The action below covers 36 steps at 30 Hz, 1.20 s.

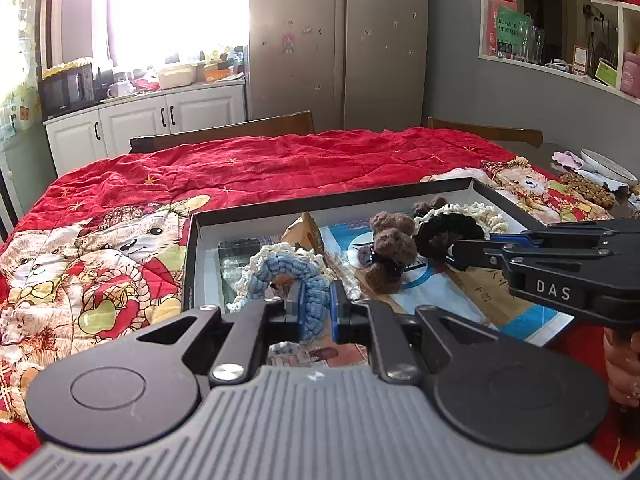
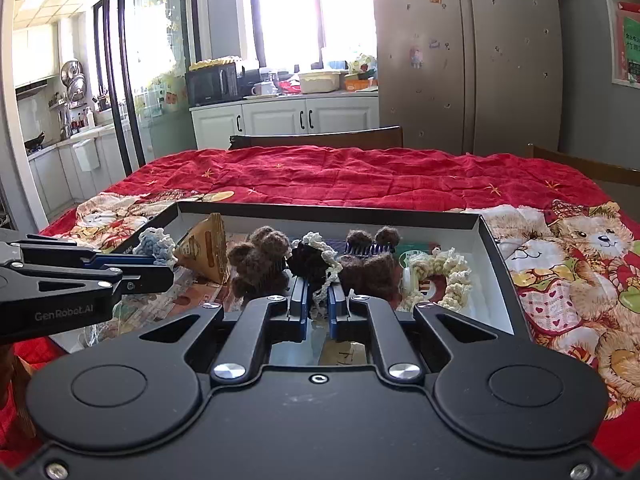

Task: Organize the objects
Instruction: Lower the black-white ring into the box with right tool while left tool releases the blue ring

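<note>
Crocheted blue-and-white scrunchie (image 1: 280, 276) sits clenched in the left tool (image 1: 316, 312), over the shallow black-rimmed white box (image 1: 400, 194) on the red bear-print cloth (image 1: 280, 164). Right tool (image 2: 318, 306) grasps a black scrunchie with cream trim (image 2: 312, 260) above that box.

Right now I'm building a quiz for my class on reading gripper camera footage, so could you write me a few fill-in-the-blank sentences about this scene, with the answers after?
1. The left gripper is shut on a crocheted scrunchie whose main colour is ____.
2. The right gripper is shut on a scrunchie that is ____ with cream trim.
3. The fluffy brown hair clips lie inside a shallow ____.
4. The table is covered by a quilt printed with teddy ____.

Missing words: blue; black; box; bears
</note>
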Motion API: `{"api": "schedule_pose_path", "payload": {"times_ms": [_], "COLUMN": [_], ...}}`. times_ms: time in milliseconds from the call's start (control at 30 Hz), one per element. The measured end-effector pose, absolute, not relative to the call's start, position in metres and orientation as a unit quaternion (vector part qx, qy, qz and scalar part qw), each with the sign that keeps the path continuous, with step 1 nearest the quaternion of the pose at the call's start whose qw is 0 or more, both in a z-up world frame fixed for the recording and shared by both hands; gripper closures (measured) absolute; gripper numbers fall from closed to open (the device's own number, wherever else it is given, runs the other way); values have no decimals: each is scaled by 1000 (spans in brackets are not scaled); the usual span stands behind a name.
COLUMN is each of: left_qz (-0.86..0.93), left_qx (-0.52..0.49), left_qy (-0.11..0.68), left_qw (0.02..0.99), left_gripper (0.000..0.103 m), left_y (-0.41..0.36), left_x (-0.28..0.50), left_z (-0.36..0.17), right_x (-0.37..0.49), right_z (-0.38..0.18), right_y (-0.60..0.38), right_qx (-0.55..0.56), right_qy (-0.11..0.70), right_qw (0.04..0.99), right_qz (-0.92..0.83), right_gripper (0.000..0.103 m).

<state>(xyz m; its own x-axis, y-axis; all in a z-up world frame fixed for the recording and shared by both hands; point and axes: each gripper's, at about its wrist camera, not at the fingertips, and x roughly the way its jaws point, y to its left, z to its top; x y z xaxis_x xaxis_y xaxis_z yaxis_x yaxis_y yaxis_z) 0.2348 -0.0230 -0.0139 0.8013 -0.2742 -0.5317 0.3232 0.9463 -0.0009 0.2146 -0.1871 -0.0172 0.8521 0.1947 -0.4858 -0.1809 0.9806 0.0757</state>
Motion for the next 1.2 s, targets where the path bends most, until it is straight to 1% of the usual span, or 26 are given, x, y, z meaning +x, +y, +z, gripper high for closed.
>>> {"api": "schedule_pose_path", "payload": {"times_ms": [500, 767, 867, 900, 1067, 1200], "left_qz": [-155, -162, -162, -161, -159, -157], "left_qx": [42, 51, 56, 56, 57, 56], "left_qy": [297, 306, 307, 307, 307, 308], "left_qw": [941, 937, 936, 936, 936, 937], "left_gripper": [88, 84, 79, 75, 74, 74], "left_y": [-23, -27, -28, -28, -28, -28], "left_x": [241, 242, 241, 241, 242, 242], "left_z": [-21, -23, -24, -24, -24, -24], "right_x": [217, 218, 218, 218, 217, 216], "right_z": [-24, -26, -26, -26, -26, -26], "right_y": [-183, -178, -177, -177, -175, -171], "right_qx": [6, -3, -7, -9, -14, -19], "right_qy": [277, 288, 291, 291, 295, 297], "right_qw": [955, 951, 950, 949, 947, 946], "right_qz": [108, 114, 116, 117, 124, 131], "right_gripper": [93, 92, 92, 92, 92, 90]}}
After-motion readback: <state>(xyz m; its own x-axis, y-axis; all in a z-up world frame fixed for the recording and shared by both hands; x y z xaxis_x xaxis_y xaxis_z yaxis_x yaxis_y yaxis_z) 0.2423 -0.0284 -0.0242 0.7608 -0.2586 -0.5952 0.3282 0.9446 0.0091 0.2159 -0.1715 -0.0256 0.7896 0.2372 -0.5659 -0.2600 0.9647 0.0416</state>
